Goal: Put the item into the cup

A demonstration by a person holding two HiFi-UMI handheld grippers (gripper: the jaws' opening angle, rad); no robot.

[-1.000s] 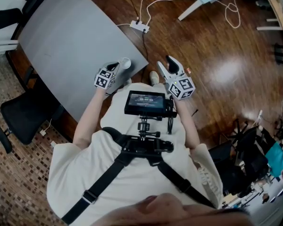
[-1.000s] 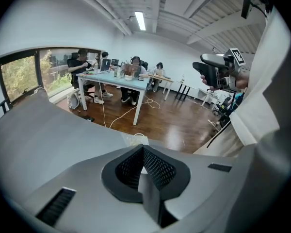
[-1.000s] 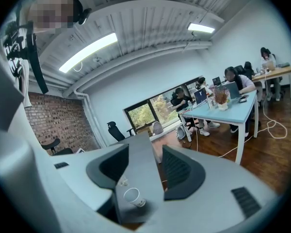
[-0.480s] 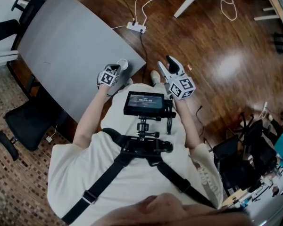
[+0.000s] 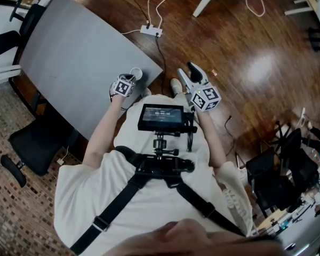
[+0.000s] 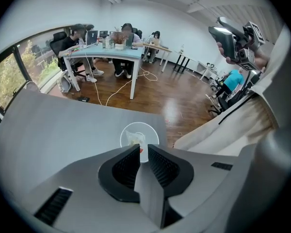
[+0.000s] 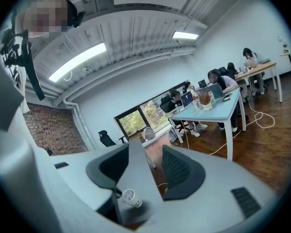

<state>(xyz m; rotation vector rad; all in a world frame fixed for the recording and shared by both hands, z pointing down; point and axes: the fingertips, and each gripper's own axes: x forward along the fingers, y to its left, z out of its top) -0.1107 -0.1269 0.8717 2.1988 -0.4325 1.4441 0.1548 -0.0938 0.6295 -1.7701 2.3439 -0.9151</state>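
A white paper cup stands upright near the corner of the grey table. In the left gripper view the cup holds a crumpled pale item with a red spot. My left gripper hovers just short of the cup, on my side of it. Its jaws are drawn almost together, with only a slim gap and nothing between them. My right gripper hangs over the wooden floor right of the table, open and empty. From the right gripper view the cup shows low between that gripper's jaws.
A power strip with white cables lies on the floor beyond the table corner. Black office chairs stand left of the table, more chairs at the right. People sit at a blue desk further back.
The head view has shifted a little. The left gripper stays by the cup, slightly nearer to it, and the right gripper keeps its place, still open.
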